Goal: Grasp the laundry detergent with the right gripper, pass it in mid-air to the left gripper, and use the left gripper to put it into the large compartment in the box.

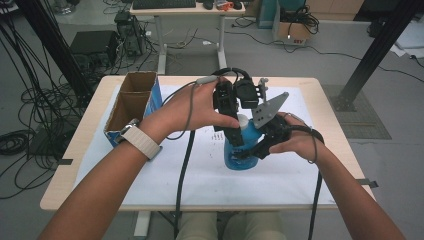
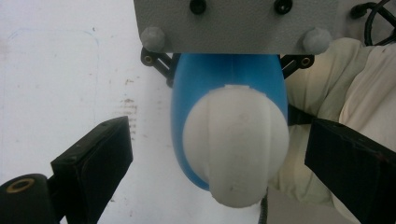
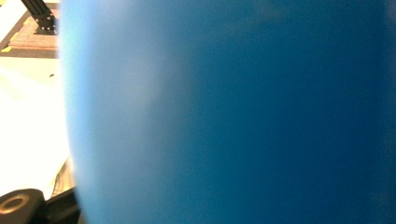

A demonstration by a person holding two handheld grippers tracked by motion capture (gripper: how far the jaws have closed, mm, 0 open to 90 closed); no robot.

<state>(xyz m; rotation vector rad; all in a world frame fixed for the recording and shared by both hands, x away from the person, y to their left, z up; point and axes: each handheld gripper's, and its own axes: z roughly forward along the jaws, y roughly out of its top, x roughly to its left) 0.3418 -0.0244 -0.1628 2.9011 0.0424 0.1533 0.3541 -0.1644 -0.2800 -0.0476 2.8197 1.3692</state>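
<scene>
A blue bottle (image 1: pixel 239 154) with a ribbed white cap (image 1: pixel 243 121) stands upright on the white sheet (image 1: pixel 150 170) at the table's middle. From the right, my right gripper (image 1: pixel 254 150) is shut on the bottle's body; its grey plate (image 2: pixel 233 23) shows in the left gripper view above the bottle (image 2: pixel 224 79). From above, my left gripper (image 1: pixel 234 131) points down over the cap (image 2: pixel 233 144), open, with one black jaw on each side of the cap and a gap at both. In the right gripper view the blue bottle (image 3: pixel 224 112) is pressed close to the lens.
A brown cardboard box (image 1: pixel 131 102) with two open compartments stands at the table's left rear. Small pencil marks (image 1: pixel 217 136) lie on the sheet left of the bottle. Cables trail from both grippers toward the front edge. A gloved hand (image 2: pixel 345 93) holds the right gripper.
</scene>
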